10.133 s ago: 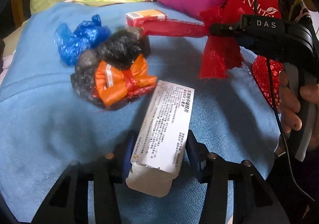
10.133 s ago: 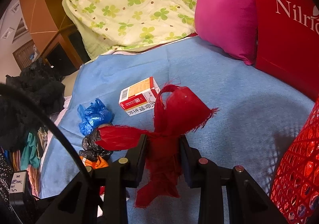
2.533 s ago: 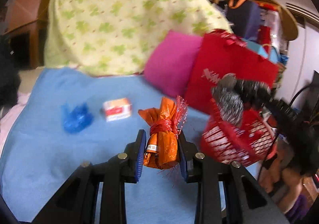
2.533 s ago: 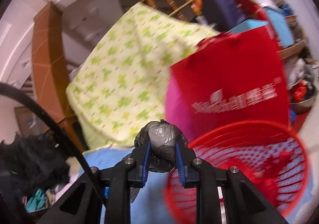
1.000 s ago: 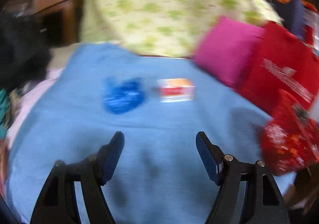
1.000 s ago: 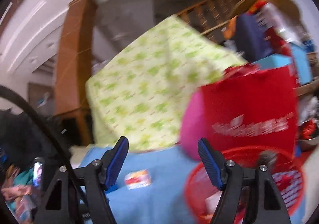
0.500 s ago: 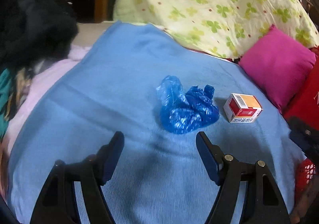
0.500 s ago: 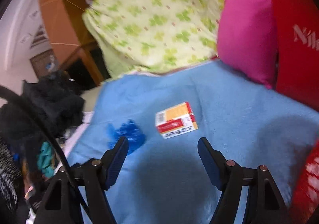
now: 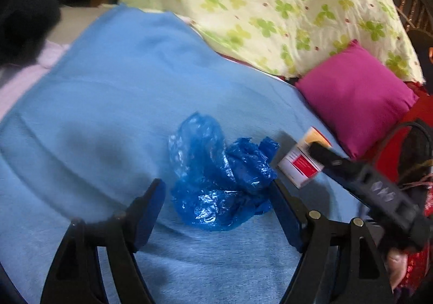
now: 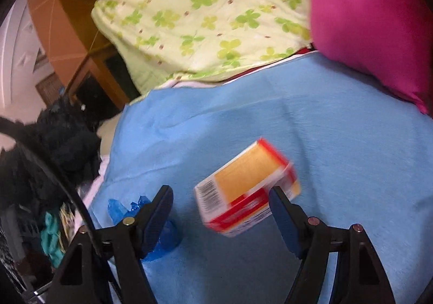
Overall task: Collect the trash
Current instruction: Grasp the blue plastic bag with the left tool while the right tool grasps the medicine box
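Note:
A crumpled blue plastic bag (image 9: pixel 220 172) lies on the blue blanket (image 9: pixel 108 103). My left gripper (image 9: pixel 216 190) is open, its jaws on either side of the bag's near part. A small red, orange and white carton (image 10: pixel 246 186) lies on the blanket; it also shows in the left wrist view (image 9: pixel 301 162). My right gripper (image 10: pixel 219 197) is open with the carton between its jaws, close above the blanket. The blue bag shows behind the right gripper's left finger (image 10: pixel 151 225). The right gripper's body reaches in at the right of the left wrist view (image 9: pixel 362 182).
A magenta pillow (image 9: pixel 357 93) and a green clover-print quilt (image 9: pixel 270 1) lie at the back. A red basket edge (image 9: pixel 416 266) shows at the far right. Dark clothing (image 10: pixel 48 147) is piled off the blanket's left edge.
Both grippers have moved down and closer: the left now straddles the blue bag, the right now straddles the carton. Both stay open.

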